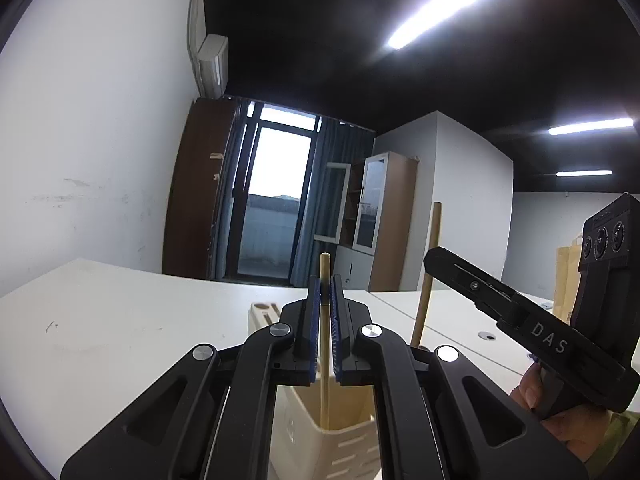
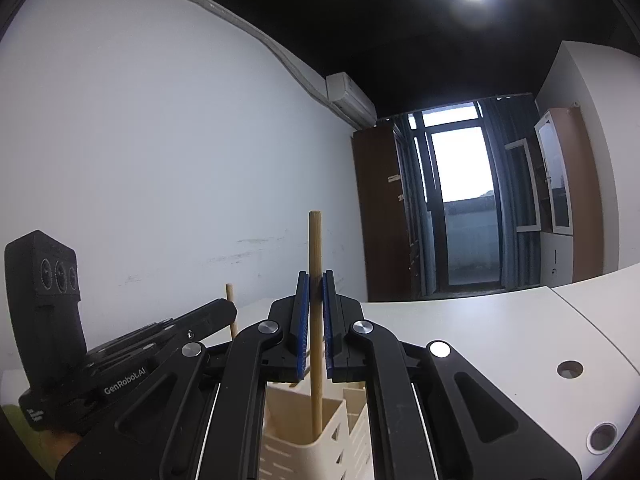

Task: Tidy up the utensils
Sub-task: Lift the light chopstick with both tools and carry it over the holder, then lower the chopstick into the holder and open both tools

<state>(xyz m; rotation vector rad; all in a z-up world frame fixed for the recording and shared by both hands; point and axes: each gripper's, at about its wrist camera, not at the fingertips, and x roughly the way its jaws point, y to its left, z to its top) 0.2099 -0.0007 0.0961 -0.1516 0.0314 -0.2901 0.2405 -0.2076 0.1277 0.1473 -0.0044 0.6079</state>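
One hand, left view only.

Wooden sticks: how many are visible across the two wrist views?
2. A thin stick is clamped upright in the left gripper; a thicker stick is clamped in the right gripper. Both reach down into the cream holder. More may be hidden inside.

Both fisheye views are dim overall, with a black ceiling cut by bright strip lights that bloom into soft glare (the one at upper right in the left wrist view smears most). Daylight from the far window blows out to white and leaves the curtains dark. The pale wall is evenly lit. Straight lines bow strongly toward the edges, and the corners vignette to black. The white bench reflects a mild sheen.
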